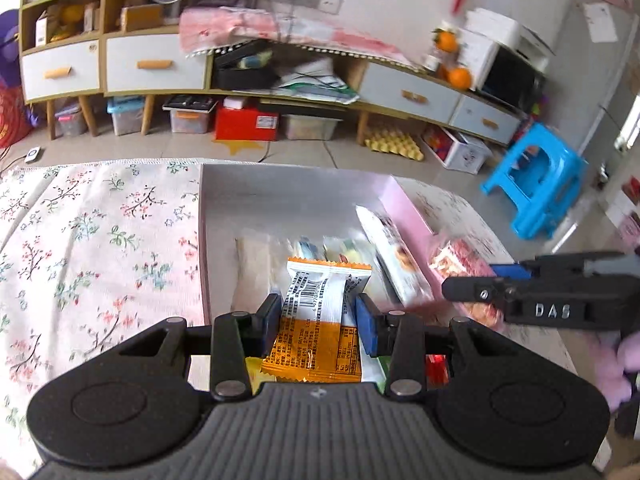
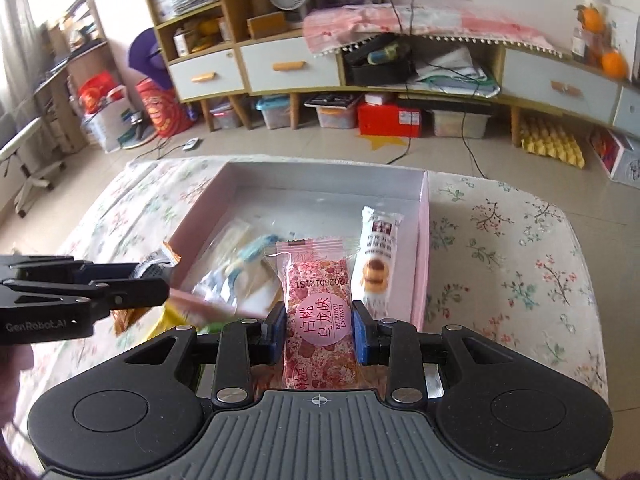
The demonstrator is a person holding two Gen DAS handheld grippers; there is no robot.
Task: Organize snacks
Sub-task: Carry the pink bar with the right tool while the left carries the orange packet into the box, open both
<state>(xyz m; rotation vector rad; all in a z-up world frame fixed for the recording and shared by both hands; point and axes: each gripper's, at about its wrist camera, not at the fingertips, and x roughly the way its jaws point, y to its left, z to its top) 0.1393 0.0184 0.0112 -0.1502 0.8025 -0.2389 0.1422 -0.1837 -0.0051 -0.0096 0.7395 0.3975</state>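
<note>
My left gripper (image 1: 318,322) is shut on an orange-and-white snack packet (image 1: 320,320), held above the near end of a pink open box (image 1: 296,196). My right gripper (image 2: 319,330) is shut on a pink snack packet (image 2: 318,320) with a round label, held over the same box (image 2: 320,182). Inside the box lie several packets, among them a white cookie packet (image 2: 376,256) along the right wall and clear wrapped ones (image 2: 244,268) at the left. In the left wrist view the right gripper (image 1: 500,280) shows side-on with its pink packet (image 1: 460,260). The left gripper (image 2: 136,284) shows at the left of the right wrist view.
The box sits on a table under a floral cloth (image 1: 92,248). More packets lie near the box's front edge (image 2: 172,316). Beyond the table are a tiled floor, low cabinets (image 2: 280,64) with drawers, storage bins and a blue plastic stool (image 1: 536,180).
</note>
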